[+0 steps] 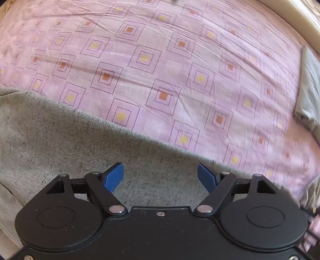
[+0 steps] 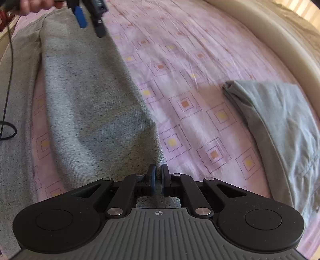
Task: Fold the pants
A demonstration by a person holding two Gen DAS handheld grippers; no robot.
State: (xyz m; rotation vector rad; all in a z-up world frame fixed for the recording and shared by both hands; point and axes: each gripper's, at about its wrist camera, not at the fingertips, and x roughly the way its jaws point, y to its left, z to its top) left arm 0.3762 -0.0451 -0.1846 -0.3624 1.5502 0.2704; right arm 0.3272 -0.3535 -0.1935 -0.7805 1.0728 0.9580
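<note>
Grey speckled pants (image 2: pixel 90 100) lie stretched along the pink patterned bedsheet (image 2: pixel 190 80). My right gripper (image 2: pixel 158 174) is shut on the pants' near edge, with fabric pinched between its blue pads. My left gripper (image 1: pixel 160 176) is open above the pants (image 1: pixel 60 140), its blue pads apart and holding nothing. The left gripper also shows in the right wrist view (image 2: pixel 88 18) at the far end of the pants, held by a hand.
A folded grey garment (image 2: pixel 280 124) lies at the right on the sheet, also in the left wrist view (image 1: pixel 309 86). A cream padded bed rim (image 2: pixel 280 40) curves along the far right. A black cable (image 2: pixel 8 80) runs at the left.
</note>
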